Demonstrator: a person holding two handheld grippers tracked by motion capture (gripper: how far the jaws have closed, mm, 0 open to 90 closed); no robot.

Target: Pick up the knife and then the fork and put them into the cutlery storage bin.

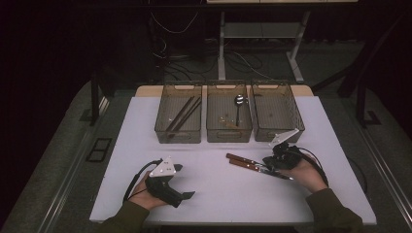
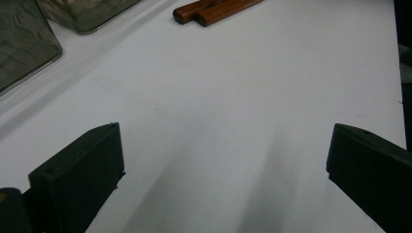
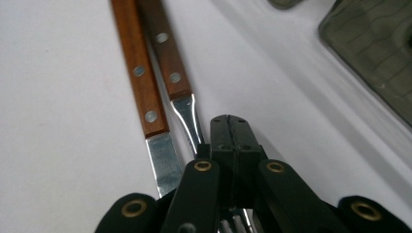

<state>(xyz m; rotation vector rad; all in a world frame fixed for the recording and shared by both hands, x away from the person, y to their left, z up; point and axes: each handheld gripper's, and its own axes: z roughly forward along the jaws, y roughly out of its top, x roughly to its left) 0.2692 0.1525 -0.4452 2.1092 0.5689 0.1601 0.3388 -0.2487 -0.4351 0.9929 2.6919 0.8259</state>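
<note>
Two wooden-handled utensils lie side by side on the white table [image 1: 218, 189]: a knife [image 1: 245, 166] [image 3: 141, 73] with a flat blade and a fork [image 1: 239, 158] [image 3: 167, 53] with a narrow steel neck. My right gripper [image 1: 268, 167] [image 3: 228, 128] is shut, its jaws pressed together right over the fork's neck, with the tines showing beneath its body. Whether the jaws pinch the fork I cannot tell. My left gripper [image 1: 185, 181] [image 2: 223, 145] rests at the front left, open wide over bare table, nothing between its jaws.
Three smoky translucent bins stand in a row at the back. The left bin [image 1: 160, 124] holds brown chopsticks [image 1: 182, 114], the middle bin [image 1: 228, 136] a spoon [image 1: 238, 102], and the right bin [image 1: 297, 119] looks bare. Cables and desk legs lie beyond the table.
</note>
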